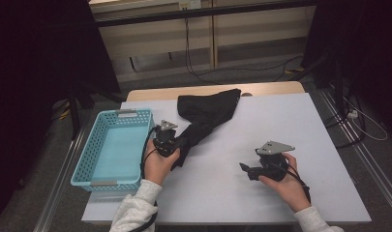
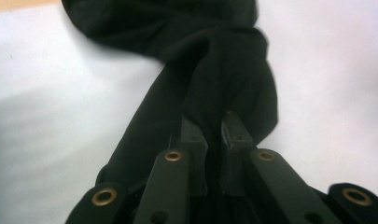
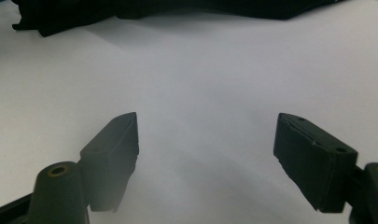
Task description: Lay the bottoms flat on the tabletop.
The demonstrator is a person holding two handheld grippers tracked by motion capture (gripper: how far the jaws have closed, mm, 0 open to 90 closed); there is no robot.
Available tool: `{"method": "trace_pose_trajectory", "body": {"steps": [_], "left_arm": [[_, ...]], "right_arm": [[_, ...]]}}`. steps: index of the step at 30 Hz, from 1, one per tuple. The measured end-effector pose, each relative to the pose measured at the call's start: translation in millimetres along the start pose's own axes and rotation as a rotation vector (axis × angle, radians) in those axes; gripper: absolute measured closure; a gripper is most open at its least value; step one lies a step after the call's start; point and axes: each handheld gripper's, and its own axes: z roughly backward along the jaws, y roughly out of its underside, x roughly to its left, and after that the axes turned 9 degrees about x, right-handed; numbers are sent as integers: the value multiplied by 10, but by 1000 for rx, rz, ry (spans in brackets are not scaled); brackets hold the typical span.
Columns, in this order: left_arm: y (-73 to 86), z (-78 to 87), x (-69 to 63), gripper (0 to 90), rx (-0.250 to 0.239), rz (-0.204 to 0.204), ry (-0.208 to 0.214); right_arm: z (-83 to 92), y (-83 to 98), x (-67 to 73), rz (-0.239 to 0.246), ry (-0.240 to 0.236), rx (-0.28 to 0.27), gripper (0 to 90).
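black cloth, bunched, perhaps twisted near grip.

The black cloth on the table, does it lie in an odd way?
Yes. The black cloth is bunched and twisted, its far end hanging past the table edge, its near end pinched in the left gripper beside the blue basket.
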Motion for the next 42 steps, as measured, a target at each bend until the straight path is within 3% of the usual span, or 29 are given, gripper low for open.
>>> {"method": "trace_pose_trajectory", "body": {"steps": [2, 5, 8, 10, 12, 15, 16, 19, 22, 24, 28, 30, 32, 33, 35, 40, 42], "left_arm": [[35, -83, 31, 746, 9, -11, -28], [88, -181, 40, 496, 39, -42, -86], [156, -284, 37, 309, 109, -48, -89], [178, -306, 39, 258, 109, -48, -88], [169, -295, 36, 295, 117, -43, -72], [164, -264, -2, 587, 126, -52, 1], [152, -267, -19, 636, 137, -56, 10], [119, -294, -35, 746, 143, -2, 57], [103, -294, -14, 784, 154, 28, 97], [91, -300, -27, 793, 161, 46, 153], [-6, -312, -257, 796, 123, 35, 255], [-87, -307, -408, 795, 84, 2, 322], [-148, -299, -496, 792, 49, 19, 422], [-168, -290, -522, 785, 29, 20, 447], [-181, -267, -526, 776, 40, 5, 424], [-90, -246, -320, 744, 65, 19, 333], [-43, -223, -247, 717, 76, 27, 330]], "right_arm": [[3, 3, 1, -1, 0, 1, 221], [10, 4, 0, -2, -1, -1, 221], [21, 1, 1, -5, -2, -5, 221], [24, 1, 4, -6, -5, -6, 221], [29, -1, 10, -2, -6, -7, 222], [27, -2, 19, 4, -9, -7, 221], [24, -1, 23, 6, -15, -6, 220], [28, -1, 28, 5, -15, -6, 221], [33, 1, 26, 4, -15, -7, 220], [33, 3, 26, 3, -15, -7, 220], [49, 1, 15, 1, -15, -14, 219], [57, -2, 3, -1, -15, -21, 218], [58, 1, -11, -6, -12, -19, 216], [56, 5, -16, -7, -11, -18, 215], [53, 14, -15, -6, -13, -14, 215], [53, 9, -3, -3, -13, -17, 215], [50, -4, 9, 4, -14, -18, 215]]}}
